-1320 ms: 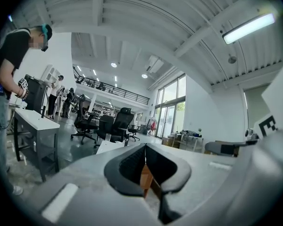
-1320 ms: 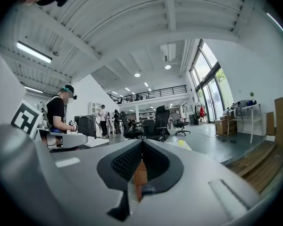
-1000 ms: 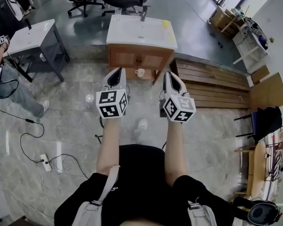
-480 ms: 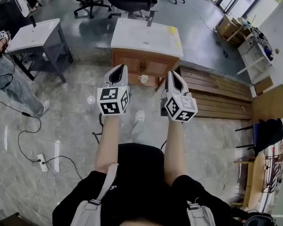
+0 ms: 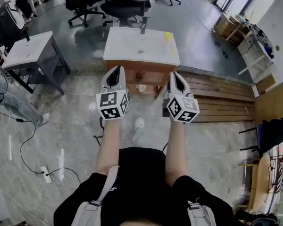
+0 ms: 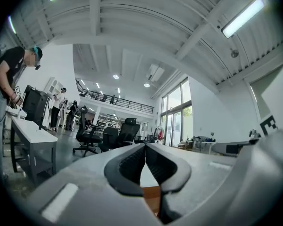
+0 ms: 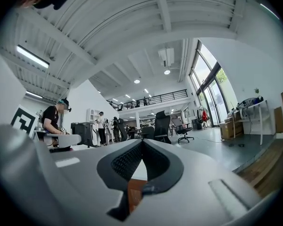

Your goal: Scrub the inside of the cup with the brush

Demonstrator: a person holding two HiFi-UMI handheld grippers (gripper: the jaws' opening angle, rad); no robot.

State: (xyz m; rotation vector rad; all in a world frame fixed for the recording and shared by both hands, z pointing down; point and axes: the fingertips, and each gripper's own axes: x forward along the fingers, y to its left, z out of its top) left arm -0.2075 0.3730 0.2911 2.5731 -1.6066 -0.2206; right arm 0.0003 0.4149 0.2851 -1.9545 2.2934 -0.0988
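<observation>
A clear glass cup (image 5: 115, 22) stands at the far edge of the white-topped wooden cabinet (image 5: 141, 48), well ahead of both tongs; a dark upright thing (image 5: 143, 26) beside it may be the brush. A small white mug (image 5: 140, 87) shows low between the tongs. The left gripper (image 5: 117, 69) and right gripper (image 5: 174, 75) are both fully closed and empty. Reaching in with jaws shut could knock the light cup off that edge

Bright ceiling-lit daylight, sharp (fisheye-bent edges)
</observation>
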